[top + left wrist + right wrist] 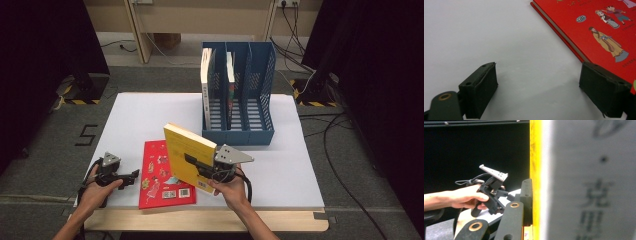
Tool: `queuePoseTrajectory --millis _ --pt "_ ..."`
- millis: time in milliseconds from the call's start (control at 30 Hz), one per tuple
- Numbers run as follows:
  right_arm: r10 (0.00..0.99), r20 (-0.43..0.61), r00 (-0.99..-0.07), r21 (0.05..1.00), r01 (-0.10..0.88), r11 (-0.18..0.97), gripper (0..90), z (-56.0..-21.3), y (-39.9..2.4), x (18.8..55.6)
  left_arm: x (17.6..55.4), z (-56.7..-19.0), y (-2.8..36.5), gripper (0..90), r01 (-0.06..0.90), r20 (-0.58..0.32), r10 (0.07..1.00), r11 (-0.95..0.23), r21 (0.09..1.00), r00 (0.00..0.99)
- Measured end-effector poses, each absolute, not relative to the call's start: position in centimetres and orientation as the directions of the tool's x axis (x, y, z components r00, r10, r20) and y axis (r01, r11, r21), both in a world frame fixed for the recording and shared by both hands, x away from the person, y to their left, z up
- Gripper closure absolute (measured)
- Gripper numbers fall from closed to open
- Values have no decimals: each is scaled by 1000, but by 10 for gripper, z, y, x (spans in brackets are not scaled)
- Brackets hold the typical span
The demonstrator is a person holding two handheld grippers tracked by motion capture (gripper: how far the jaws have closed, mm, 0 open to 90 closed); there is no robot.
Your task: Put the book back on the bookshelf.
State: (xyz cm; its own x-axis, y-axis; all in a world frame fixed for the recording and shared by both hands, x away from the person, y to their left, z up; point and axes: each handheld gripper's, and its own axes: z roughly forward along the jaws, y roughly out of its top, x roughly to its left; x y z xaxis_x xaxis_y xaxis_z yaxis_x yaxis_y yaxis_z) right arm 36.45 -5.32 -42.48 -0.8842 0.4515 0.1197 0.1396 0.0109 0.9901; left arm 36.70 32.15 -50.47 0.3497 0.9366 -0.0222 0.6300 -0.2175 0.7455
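Observation:
A yellow paperback (pixel 187 155) stands upright and tilted at the table's front middle, with my right gripper (pixel 201 169) shut on its lower right side. In the right gripper view one black pad (pixel 526 200) presses flat on the yellow cover (pixel 535 157); the other jaw is hidden behind the book. A red picture book (pixel 162 175) lies flat to the left. My left gripper (pixel 131 176) rests low on the table beside it, open, with bare table between its pads (pixel 539 90) and the red book's edge (pixel 599 30) by the right pad.
A blue three-slot file rack (pixel 240 135) stands behind the yellow book, with one book (pixel 206 85) in its left slot and another (pixel 230 85) in the middle slot. The white tabletop (pixel 145 115) spreads around it. Cables lie on the floor at right.

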Motion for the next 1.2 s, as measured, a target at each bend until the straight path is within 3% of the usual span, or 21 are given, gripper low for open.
queuePoseTrajectory --millis 1200 --pt "647 140 -749 989 76 -126 753 -366 -143 354 367 -505 321 134 627 -23 937 -216 749 350"
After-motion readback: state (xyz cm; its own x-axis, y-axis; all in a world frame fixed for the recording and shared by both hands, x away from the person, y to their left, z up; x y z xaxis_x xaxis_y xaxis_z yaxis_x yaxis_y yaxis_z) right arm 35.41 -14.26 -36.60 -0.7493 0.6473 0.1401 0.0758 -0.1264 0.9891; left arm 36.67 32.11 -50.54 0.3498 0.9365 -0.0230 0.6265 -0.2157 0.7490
